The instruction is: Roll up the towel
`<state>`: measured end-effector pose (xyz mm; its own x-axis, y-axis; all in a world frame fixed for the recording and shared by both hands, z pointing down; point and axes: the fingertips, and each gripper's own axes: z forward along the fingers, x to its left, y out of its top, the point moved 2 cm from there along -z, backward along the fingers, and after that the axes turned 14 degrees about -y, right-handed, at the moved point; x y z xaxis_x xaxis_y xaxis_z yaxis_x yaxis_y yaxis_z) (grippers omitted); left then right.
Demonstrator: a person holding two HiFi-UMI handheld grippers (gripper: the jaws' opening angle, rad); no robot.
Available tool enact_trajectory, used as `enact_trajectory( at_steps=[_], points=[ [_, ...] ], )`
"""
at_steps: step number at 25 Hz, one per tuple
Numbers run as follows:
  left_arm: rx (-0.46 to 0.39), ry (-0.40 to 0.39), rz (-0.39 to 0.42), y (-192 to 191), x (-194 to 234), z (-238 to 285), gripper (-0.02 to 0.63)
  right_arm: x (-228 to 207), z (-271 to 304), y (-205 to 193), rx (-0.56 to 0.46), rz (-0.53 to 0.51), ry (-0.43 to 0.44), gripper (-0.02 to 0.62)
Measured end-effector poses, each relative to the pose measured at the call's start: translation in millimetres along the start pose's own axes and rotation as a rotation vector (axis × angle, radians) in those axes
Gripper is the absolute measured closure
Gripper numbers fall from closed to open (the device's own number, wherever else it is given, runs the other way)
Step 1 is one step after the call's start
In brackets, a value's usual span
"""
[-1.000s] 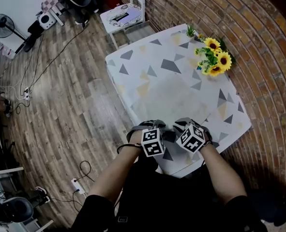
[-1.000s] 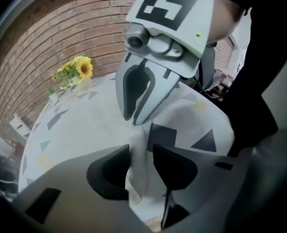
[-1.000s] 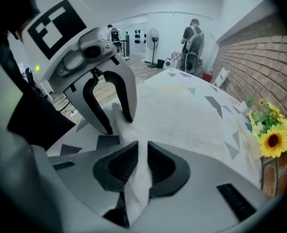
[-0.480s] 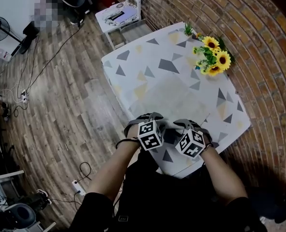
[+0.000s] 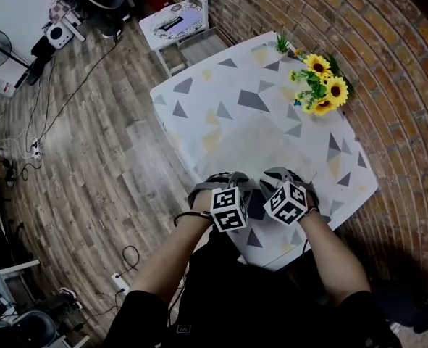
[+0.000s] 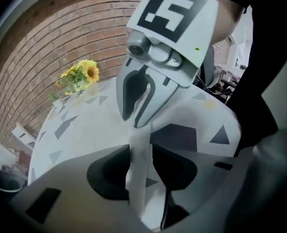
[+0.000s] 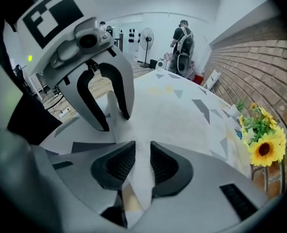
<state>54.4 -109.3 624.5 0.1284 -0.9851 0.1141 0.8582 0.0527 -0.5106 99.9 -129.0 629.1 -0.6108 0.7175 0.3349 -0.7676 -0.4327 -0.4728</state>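
Since half a second back, my right gripper [image 7: 142, 152] has edged away from my body, a touch farther over the bench [image 5: 171, 118]. Its jaws have just been closing. The left gripper [image 6: 141, 154] sits about where it was.

Both grippers are at the near end of the bench, side by side and close together, angled steeply down. Each shows in the other's view just ahead.

The towel [image 5: 261, 142] is pale and plain. It lies flat across the middle of the bench on a tablecloth [image 5: 235, 71] printed with grey and yellow triangles, and its near edge reaches the grippers. In the left gripper view a raised fold of that edge stands between my jaws, which are narrow and pinch it from both sides. In the right gripper view another fold fills the gap between the ribbed pads [image 7: 118, 165], and those jaws are narrow and grip it too. From what I can see, the rest of the towel is still spread out with no roll formed.

A bunch of sunflowers [image 5: 321, 85] stands at the far right corner of the bench, well apart from the towel, against the brick wall [image 5: 395, 64]. Wood-plank floor [image 5: 90, 158] runs along the left side. In the right gripper view a person [image 7: 183, 40] stands beyond the far end of the bench, near a standing fan [image 7: 146, 38].
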Motion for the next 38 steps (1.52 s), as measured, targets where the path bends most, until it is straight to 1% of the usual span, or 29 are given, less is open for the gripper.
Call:
enact_trajectory(
  at_steps=[4, 7, 10, 12, 15, 18, 22, 24, 26, 29, 30, 32, 34, 38],
  points=[
    [0.011, 0.026, -0.018, -3.8, 17.6, 2.9, 0.454, -11.5, -6.7, 13.3, -0.035, 0.047, -0.011, 0.489],
    [-0.011, 0.025, -0.041, -3.0, 30.3, 0.5, 0.454, -8.1, -13.6, 19.7, -0.063, 0.02, 0.032, 0.475],
    [-0.038, 0.03, -0.061, -2.2, 44.1, -3.8, 0.456, -2.6, -9.6, 14.7, -0.036, -0.049, 0.062, 0.431],
    [-0.047, 0.038, -0.067, -2.8, 53.0, -6.3, 0.456, -4.4, -2.0, 8.8, -0.005, -0.079, 0.054, 0.426],
    [-0.058, 0.054, -0.073, -3.4, 65.4, -10.1, 0.455, -13.3, 9.1, 4.7, 0.029, -0.081, 0.039, 0.426],
    [-0.07, 0.056, -0.073, -2.7, 73.0, -15.6, 0.454, -24.5, 18.1, 7.4, 0.04, -0.069, 0.03, 0.433],
    [-0.08, -0.006, -0.051, 3.3, 67.1, -20.1, 0.454, -38.9, 26.9, 13.0, 0.043, -0.024, 0.034, 0.454],
    [-0.048, -0.014, -0.023, 2.2, 65.4, -18.1, 0.454, -44.2, 30.4, 14.8, 0.047, -0.002, 0.035, 0.456],
    [-0.003, -0.003, -0.002, -2.6, 68.0, -11.6, 0.439, -45.9, 32.5, 15.5, 0.05, 0.011, 0.039, 0.457],
    [0.032, -0.016, -0.009, -8.8, 69.6, -1.4, 0.435, -39.5, 32.2, 13.3, 0.063, 0.022, 0.064, 0.459],
    [0.034, -0.028, -0.016, -9.5, 67.2, 0.5, 0.442, -36.1, 30.8, 11.5, 0.068, 0.027, 0.073, 0.46],
    [0.036, -0.049, -0.026, -9.5, 58.4, 3.1, 0.497, -28.6, 25.6, 6.2, 0.076, 0.035, 0.093, 0.461],
    [0.042, -0.067, -0.035, -9.8, 46.0, 5.9, 0.53, -19.1, 18.4, -1.1, 0.084, 0.04, 0.118, 0.462],
    [0.048, -0.107, -0.063, -9.8, 11.7, 13.4, 0.543, 6.1, 0.0, -19.0, 0.087, 0.024, 0.163, 0.479]
  ],
)
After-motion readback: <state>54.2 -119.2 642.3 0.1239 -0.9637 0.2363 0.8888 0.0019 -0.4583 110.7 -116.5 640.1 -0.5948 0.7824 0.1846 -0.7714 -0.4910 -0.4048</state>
